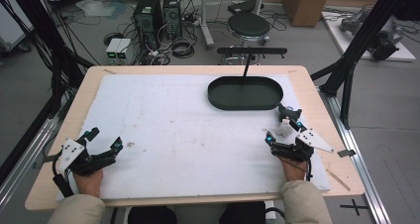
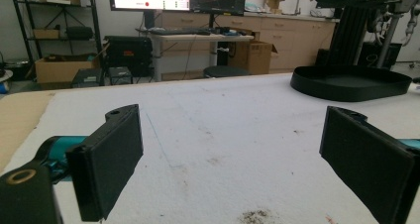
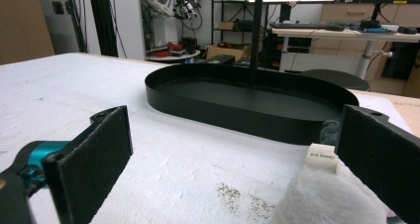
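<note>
Two tools rest on the counter, one in each of the person's hands. There is one black oval tray [image 1: 245, 93] and one small plush toy [image 1: 286, 127].

The left tool [image 1: 101, 142] sits near the counter's near left corner with its jaws wide apart and nothing between them; in the left gripper view only bare white sheet lies between the two black pads. The right tool [image 1: 282, 124] sits near the near right side, its jaws also spread apart. The toy lies between those jaws, close against the far one, and I cannot tell whether it touches the pad.

The toy is white and furry with a darker grey part behind, and a small white label with tiny print sticks up from it [image 3: 323, 157]. It lies on the white sheet just on the near side of the tray, not in it.

The tray is shallow, with a low upright wall and a thin black post [image 3: 255, 35] rising from its floor. It stands at the far right of the sheet.

The counter [image 1: 79, 102] is pale wood, covered almost wholly by a white sheet [image 1: 163, 130] marked with brownish specks and smudges. Beyond it are a grey floor, a round black stool [image 1: 248, 25], two computer towers [image 1: 158, 13] with tangled cables, cardboard boxes, and black frame posts. The gripper views show desks, monitors and shelving farther back.
</note>
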### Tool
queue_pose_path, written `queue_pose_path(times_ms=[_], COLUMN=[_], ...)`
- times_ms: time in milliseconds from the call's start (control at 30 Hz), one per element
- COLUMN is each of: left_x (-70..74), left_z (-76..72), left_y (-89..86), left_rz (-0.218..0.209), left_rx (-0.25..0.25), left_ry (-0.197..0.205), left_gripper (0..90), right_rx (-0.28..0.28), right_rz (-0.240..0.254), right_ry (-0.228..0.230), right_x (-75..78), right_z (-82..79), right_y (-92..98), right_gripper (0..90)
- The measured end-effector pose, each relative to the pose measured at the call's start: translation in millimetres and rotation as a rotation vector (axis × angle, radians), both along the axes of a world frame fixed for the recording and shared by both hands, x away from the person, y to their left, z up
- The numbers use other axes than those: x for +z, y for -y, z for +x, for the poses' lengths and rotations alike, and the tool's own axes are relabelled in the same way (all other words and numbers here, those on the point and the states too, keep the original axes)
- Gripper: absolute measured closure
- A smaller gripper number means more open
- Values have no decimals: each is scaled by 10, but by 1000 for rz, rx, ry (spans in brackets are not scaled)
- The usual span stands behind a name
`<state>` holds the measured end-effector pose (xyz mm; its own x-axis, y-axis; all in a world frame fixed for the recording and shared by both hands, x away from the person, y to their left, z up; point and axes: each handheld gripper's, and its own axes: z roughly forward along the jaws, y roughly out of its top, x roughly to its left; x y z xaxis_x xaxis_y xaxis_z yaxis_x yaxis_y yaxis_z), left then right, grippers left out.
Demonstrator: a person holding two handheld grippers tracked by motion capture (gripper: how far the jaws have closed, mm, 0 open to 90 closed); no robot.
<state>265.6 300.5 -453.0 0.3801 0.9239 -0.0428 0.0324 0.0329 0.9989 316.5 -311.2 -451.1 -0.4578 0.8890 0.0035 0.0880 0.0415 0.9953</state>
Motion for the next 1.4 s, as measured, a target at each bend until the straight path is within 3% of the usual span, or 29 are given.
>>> queue_pose_path(times_ms=[567, 633, 667, 767, 833, 900, 1000, 1100, 1167, 1300, 1333, 1400], left_x=[4, 5, 4, 5, 5, 5, 5, 5, 5, 5, 4, 5], left_z=[9, 11, 10, 9, 9, 9, 10, 10, 9, 10, 10, 10], left_y=[3, 0, -4, -3, -3, -1, -3, -3, -3, -4, 1, 1], left_rz=[-1, -2, -2, 1, 0, 1, 1, 1, 1, 0, -1, 0], left_rx=[-2, -2, -7, -5, -5, -3, -5, -5, -6, -7, -6, -6], left_ry=[-7, -10, -9, -10, -10, -9, -10, -10, -10, -8, -7, -8], left_gripper=[99, 99, 99, 99, 99, 99, 99, 99, 99, 99, 99, 99], right_rx=[-5, -4, 23, 36, 43, 38, -12, -34, -77, -115, -143, -161], right_rz=[-7, -6, 8, -4, -14, -20, -26, -38, -64, -109, -140, -159], right_ry=[-4, -25, -75, -81, -98, -109, -149, -168, -220, -268, -322, -372], right_x=[6, 12, 49, 149, 351, 418, 646, 713, 807, 878, 901, 917], right_z=[5, 17, 62, 70, 102, 116, 154, 179, 245, 321, 382, 441], right_y=[-6, -11, -19, -49, -75, -71, -31, -13, 13, 22, 22, 37], right_gripper=[5, 5, 5, 5, 5, 5, 5, 5, 5, 5, 5, 5])
